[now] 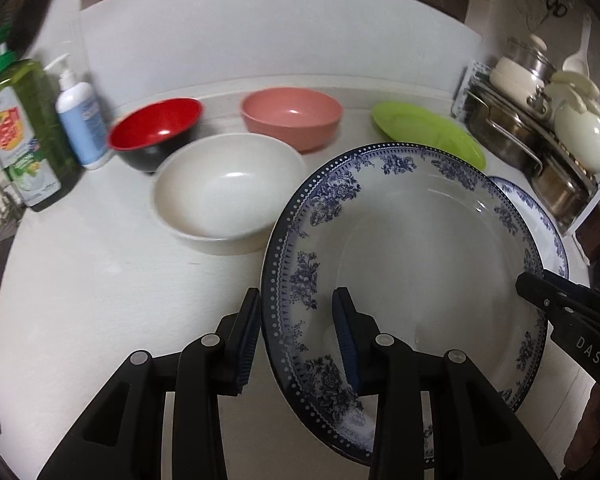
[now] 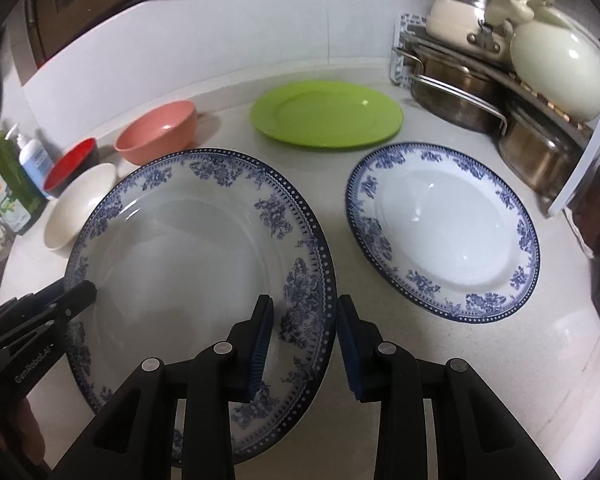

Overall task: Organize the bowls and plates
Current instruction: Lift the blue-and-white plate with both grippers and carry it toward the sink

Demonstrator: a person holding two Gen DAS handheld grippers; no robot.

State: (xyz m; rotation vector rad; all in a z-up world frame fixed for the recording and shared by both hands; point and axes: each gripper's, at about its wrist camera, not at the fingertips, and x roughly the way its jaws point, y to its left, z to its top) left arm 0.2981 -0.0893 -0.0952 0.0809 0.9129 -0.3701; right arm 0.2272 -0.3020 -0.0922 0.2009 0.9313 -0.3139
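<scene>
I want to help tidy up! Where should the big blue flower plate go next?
Probably carry the held blue plate sideways until it is over the matching blue plate on the counter, then lower it. Both the left gripper and right gripper pinch its rim.

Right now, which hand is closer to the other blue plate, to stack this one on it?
Right, probably: the right gripper grips the held plate beside the second blue plate; the left gripper holds its far rim.

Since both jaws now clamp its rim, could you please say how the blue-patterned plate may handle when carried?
The blue-patterned plate looks glazed and glossy, so its rim may slip. It seems rigid ceramic: likely heavy and breakable. Gripped at opposite edges, it should stay fairly level.
</scene>
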